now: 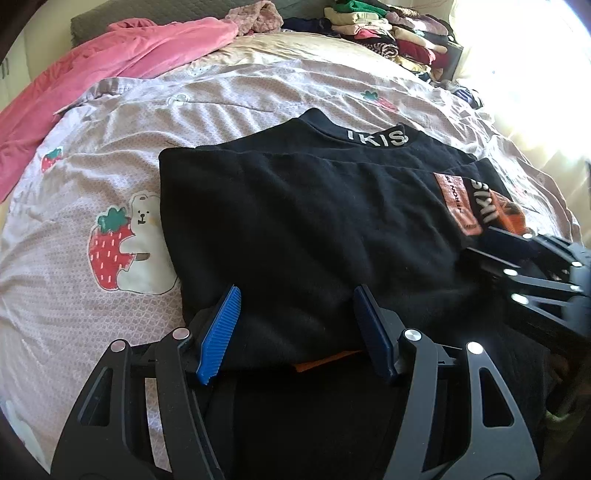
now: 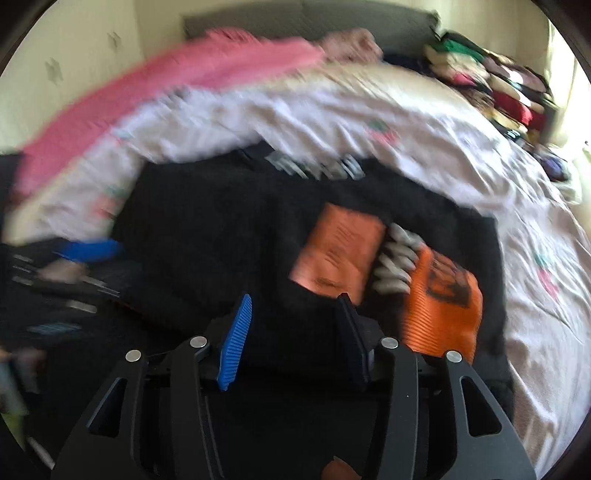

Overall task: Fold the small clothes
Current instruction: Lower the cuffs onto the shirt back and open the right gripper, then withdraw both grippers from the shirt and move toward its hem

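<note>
A black top [image 1: 295, 221] with white "IKIS" lettering on the collar and an orange patch lies partly folded on the bed. It also shows in the right wrist view [image 2: 221, 236], which is blurred. My left gripper [image 1: 295, 325] is open, its blue pads straddling the near edge of the black fabric. My right gripper [image 2: 293, 338] is open too, over the top's near edge beside the orange patch [image 2: 340, 254]. The right gripper's body shows at the right edge of the left wrist view [image 1: 535, 273].
The bed has a pale pink quilt [image 1: 110, 147] with strawberry and bear prints. A pink blanket [image 1: 110, 62] lies at the far left. Stacks of folded clothes [image 1: 391, 33] stand at the far right near a bright window.
</note>
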`<state>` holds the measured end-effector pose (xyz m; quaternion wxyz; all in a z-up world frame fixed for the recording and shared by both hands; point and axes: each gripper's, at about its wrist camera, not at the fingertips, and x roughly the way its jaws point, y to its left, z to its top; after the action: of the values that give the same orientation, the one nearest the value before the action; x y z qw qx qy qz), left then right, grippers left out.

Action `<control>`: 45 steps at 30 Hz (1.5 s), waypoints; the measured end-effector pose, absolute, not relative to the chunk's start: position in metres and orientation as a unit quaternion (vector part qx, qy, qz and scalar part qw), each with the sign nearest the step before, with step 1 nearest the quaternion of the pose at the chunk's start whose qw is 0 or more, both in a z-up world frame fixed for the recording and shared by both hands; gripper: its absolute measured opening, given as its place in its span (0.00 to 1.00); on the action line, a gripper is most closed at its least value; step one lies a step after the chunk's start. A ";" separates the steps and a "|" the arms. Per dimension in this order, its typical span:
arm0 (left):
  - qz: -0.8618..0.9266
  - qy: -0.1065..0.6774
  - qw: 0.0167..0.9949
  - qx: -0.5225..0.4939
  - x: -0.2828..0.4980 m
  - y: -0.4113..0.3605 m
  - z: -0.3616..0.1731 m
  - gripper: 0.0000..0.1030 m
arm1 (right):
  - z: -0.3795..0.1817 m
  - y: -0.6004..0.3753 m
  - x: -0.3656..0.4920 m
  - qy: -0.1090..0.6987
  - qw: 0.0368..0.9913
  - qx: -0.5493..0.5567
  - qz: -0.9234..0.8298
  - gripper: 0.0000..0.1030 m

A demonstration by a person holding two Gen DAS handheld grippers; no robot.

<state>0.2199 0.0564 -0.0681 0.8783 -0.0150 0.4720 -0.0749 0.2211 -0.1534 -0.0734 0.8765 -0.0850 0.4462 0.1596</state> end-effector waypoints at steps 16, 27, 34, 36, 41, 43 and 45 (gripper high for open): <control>-0.070 0.468 0.881 -0.015 0.216 0.056 -0.064 0.53 | -0.059 -0.172 0.206 0.435 0.882 -0.025 0.177 0.51; -0.072 0.468 0.880 -0.023 0.213 0.058 -0.059 0.54 | -0.044 -0.170 0.192 0.412 0.892 -0.013 0.187 0.82; -0.078 0.468 0.880 -0.031 0.208 0.058 -0.054 0.63 | -0.036 -0.177 0.188 0.404 0.897 0.006 0.178 0.92; -0.080 0.466 0.880 -0.031 0.205 0.058 -0.051 0.65 | -0.036 -0.179 0.187 0.404 0.897 0.010 0.178 0.92; -0.080 0.462 0.883 -0.029 0.199 0.059 -0.045 0.69 | -0.036 -0.180 0.184 0.404 0.897 0.017 0.178 0.93; -0.077 0.459 0.885 -0.027 0.196 0.059 -0.042 0.71 | -0.036 -0.180 0.183 0.403 0.897 0.018 0.179 0.93; -0.076 0.456 0.886 -0.027 0.194 0.060 -0.040 0.73 | -0.035 -0.181 0.181 0.402 0.898 0.021 0.179 0.93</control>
<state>0.1941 0.0601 -0.0399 0.8863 -0.0274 0.4559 -0.0759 0.1811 -0.1813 -0.0348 0.8977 0.0210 0.4020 0.1791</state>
